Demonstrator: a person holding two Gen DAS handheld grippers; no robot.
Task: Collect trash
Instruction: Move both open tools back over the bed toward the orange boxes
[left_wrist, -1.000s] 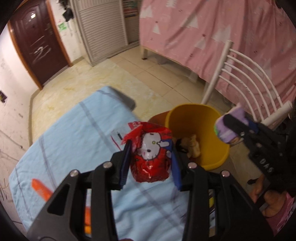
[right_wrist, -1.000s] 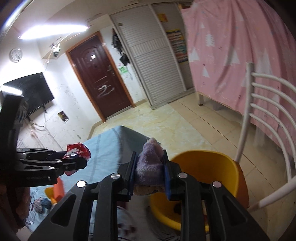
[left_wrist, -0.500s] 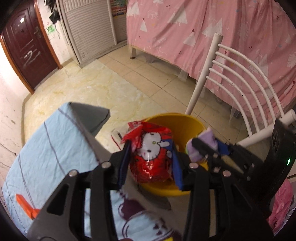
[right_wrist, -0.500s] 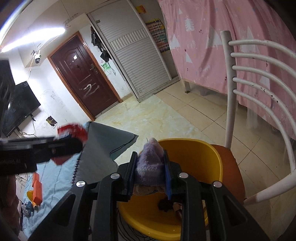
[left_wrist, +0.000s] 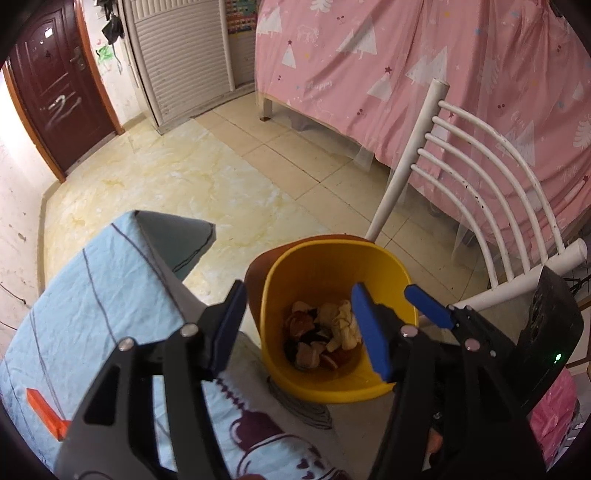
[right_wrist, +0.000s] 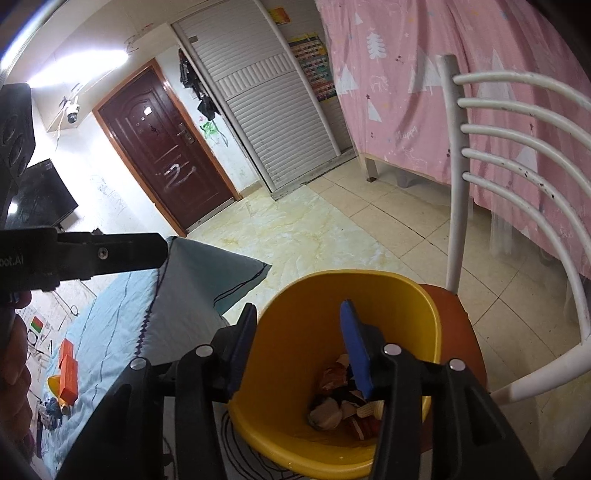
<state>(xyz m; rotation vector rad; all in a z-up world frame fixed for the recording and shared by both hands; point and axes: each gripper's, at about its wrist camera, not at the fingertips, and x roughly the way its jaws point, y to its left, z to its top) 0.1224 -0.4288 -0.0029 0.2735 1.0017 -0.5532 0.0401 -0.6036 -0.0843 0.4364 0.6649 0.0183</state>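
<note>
My left tongs (left_wrist: 299, 325) point steeply down over the yellow bin (left_wrist: 321, 384). Their jaws have just been opening and hold nothing. My right tongs (right_wrist: 299, 339) tilt down over the same bin from its right, jaws likewise just opened and empty. The trash (left_wrist: 321, 338) lies at the bin's bottom, on the chair (right_wrist: 458, 317) beside the desk (left_wrist: 96, 295).

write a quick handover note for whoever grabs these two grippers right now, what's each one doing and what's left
Left gripper: open, nothing between the pads, above the yellow bin; jaws have just been opening.
Right gripper: same, open and empty over the bin.
Bin sits on the chair seat, with trash at the bottom.
Left: orange pieces and small clutter on the blue cloth; whether they count as trash is your call.
</note>
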